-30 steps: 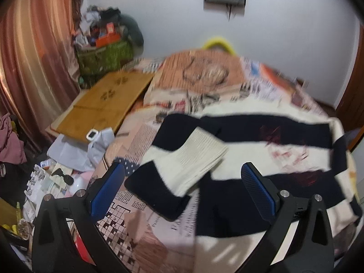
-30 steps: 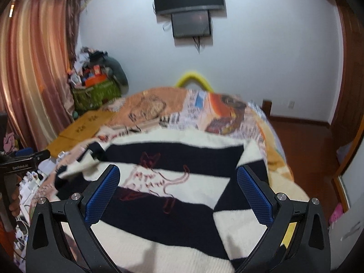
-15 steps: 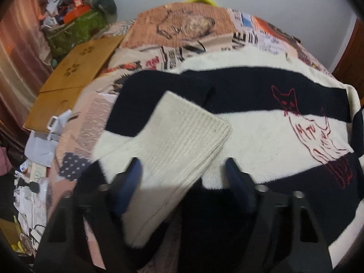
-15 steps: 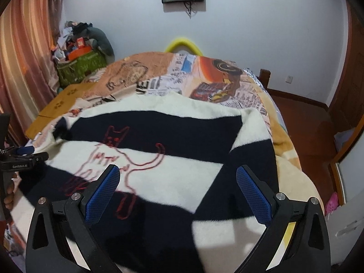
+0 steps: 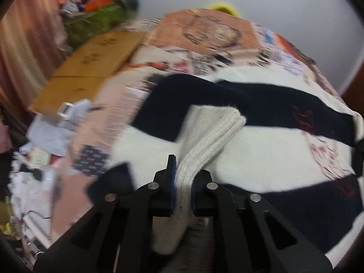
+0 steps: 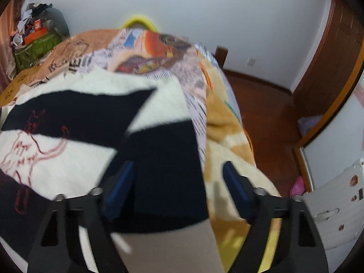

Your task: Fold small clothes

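Left gripper (image 5: 183,182) now clamps the cuff (image 5: 211,136).

A moment ago wide apart, it has pinched the ribbed sleeve end; the sweater (image 6: 79,113) lies on the bed (image 6: 227,136). Right gripper (image 6: 177,182) stands wide, seemingly over the near-right sleeve, so folding can start.

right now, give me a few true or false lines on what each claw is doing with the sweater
1. The left claw is shut on the ribbed cream cuff. True.
2. The right claw is clamped on the sweater. False: its fingers stand wide apart, astride a dark stripe near the right edge.
3. The sweater lies on a printed bedspread. True.
4. The sweater is plain grey. False: it has cream and dark stripes with a red cat outline.
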`<state>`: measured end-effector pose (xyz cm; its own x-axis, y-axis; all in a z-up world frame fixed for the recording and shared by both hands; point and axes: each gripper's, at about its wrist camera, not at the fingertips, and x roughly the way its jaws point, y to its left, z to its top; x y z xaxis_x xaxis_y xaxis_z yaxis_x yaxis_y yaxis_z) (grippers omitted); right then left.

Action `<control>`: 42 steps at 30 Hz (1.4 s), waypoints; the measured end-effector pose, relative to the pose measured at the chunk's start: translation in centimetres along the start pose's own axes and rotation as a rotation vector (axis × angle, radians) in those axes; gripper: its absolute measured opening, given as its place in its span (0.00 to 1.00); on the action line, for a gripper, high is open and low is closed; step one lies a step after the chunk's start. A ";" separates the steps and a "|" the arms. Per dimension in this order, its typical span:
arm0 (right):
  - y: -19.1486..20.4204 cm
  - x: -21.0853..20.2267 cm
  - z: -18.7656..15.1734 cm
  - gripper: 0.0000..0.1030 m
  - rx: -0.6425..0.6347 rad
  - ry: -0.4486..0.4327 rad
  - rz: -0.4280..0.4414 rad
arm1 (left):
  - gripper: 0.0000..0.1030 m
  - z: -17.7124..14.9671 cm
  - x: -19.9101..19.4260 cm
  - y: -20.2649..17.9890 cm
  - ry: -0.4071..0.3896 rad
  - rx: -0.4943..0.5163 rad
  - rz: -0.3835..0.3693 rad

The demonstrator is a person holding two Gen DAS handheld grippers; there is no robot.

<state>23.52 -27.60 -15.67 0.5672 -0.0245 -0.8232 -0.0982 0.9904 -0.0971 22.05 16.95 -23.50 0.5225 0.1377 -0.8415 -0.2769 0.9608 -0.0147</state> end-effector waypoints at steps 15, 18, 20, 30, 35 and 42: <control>-1.1 -3.7 -0.3 0.59 0.140 -0.029 0.199 | 0.09 0.0 -3.3 5.6 -0.048 -0.119 0.092; 2.5 -4.6 -0.1 0.63 0.060 -0.044 0.265 | 0.09 0.2 -4.1 5.4 -0.066 -0.119 0.086; 4.4 -4.5 0.3 0.63 0.029 -0.038 0.337 | 0.09 0.3 -4.8 5.1 -0.083 -0.108 0.085; 8.5 3.3 1.8 0.63 -0.007 0.148 0.356 | 0.08 1.8 -8.1 5.4 -0.156 -0.096 0.109; 6.8 3.0 1.3 0.53 -0.139 0.126 0.218 | 0.08 4.4 -9.8 5.6 -0.213 -0.088 0.146; 1.7 2.1 0.5 0.45 -0.182 0.124 0.079 | 0.08 10.3 -12.9 3.8 -0.341 -0.038 0.167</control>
<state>24.98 -25.93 -17.26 0.4481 0.0248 -0.8936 -0.2905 0.9494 -0.1193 22.57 21.29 -7.10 0.7040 0.3702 -0.6061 -0.4071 0.9096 0.0826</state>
